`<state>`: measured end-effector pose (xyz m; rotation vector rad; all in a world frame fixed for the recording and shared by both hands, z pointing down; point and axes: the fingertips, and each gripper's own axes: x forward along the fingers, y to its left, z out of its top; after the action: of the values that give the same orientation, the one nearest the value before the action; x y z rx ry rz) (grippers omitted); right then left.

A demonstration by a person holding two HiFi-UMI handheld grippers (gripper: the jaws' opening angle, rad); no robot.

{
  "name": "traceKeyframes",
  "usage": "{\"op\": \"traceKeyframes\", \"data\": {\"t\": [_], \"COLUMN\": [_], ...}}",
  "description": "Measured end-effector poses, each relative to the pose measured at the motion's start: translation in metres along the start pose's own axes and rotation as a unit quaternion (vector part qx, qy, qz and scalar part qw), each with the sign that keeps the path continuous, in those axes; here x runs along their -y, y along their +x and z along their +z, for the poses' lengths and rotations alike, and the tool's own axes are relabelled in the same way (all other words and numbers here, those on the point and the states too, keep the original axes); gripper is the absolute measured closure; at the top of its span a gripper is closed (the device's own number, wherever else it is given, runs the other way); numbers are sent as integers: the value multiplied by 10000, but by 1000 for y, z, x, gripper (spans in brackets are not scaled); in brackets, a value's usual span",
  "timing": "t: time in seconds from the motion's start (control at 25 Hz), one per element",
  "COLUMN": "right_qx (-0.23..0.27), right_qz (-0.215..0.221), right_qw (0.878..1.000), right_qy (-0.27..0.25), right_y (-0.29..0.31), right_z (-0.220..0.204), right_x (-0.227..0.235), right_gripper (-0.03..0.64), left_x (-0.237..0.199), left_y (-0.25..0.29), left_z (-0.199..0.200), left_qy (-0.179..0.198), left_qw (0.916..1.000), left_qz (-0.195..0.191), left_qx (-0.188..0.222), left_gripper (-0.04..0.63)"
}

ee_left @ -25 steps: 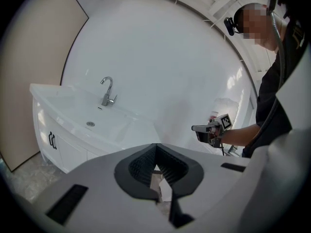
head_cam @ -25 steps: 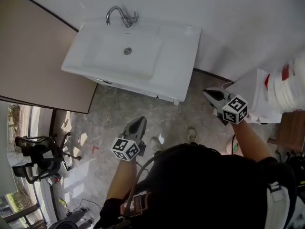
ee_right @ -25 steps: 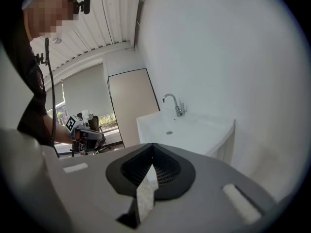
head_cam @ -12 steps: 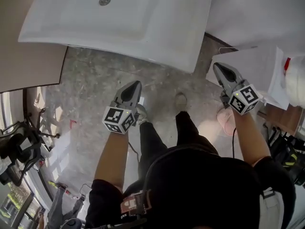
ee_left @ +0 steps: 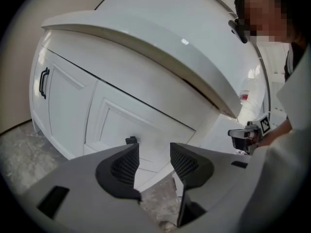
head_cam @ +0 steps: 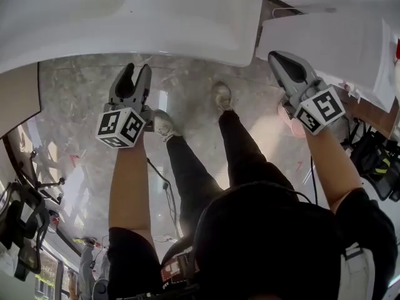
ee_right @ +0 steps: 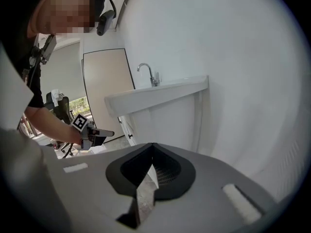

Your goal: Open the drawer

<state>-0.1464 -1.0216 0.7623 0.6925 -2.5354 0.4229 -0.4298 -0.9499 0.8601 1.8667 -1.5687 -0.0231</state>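
Noting the left gripper (ee_left: 153, 152) first: its jaws stand apart, having just been opening, and nothing lies between the pads; only floor (ee_left: 160, 198) and cabinet show through the gap. Just past the tip of its left jaw a small dark pull (ee_left: 131, 140) peeks over. The pull sits on a white panelled front, low in the cabinet, which I take to be the drawer (ee_left: 146, 123); it looks closed and untouched. Farther left is a door (ee_left: 65, 110) with a long black handle (ee_left: 43, 83), and the sink top (ee_left: 146, 38) overhangs all of it. The right gripper (ee_right: 151, 154) has its jaws together and empty; it points along the wall (ee_right: 233, 57) beside the cabinet, well apart from the drawer. Risks as I judge them: the pull is small and half hidden behind the jaw, so a slanted approach could close the pads beside it or on its edge and slip off. Aiming at the door handle instead would open the wrong front. Coming in high could knock the overhang. The person's shoes (head_cam: 164, 125) stand near the cabinet and may block the drawer's travel.
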Motion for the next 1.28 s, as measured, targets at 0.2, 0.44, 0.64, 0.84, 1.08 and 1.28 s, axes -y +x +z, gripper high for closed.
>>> {"op": "traceKeyframes", "data": {"t": [0.2, 0.44, 0.64, 0.84, 1.08, 1.28], "right_qx": [-71, -212, -149, -182, -202, -180], "right_qz": [88, 32, -25, -41, -23, -7], "right_qw": [9999, 9995, 9995, 9994, 9995, 9996], "right_qy": [79, 236, 293, 300, 262, 208], "right_y": [-1, -12, -22, -27, -25, -23], "right_z": [-34, -66, -71, -76, -77, -71], "right_x": [5, 14, 26, 31, 27, 23], "right_gripper": [620, 620, 620, 620, 620, 620], "left_x": [-26, -55, -53, -52, -58, -57], "left_y": [48, 84, 102, 103, 101, 100], "left_z": [-3, -10, -18, -17, -18, -18], "left_qy": [-195, -478, -433, -138, 74, 82], "left_qw": [9997, 9977, 9982, 9989, 9976, 9968], "left_qz": [129, 472, 303, 227, 468, 589], "left_qx": [9, -126, -267, -389, -513, -538], "left_gripper": [402, 374, 374, 388, 457, 459]}}
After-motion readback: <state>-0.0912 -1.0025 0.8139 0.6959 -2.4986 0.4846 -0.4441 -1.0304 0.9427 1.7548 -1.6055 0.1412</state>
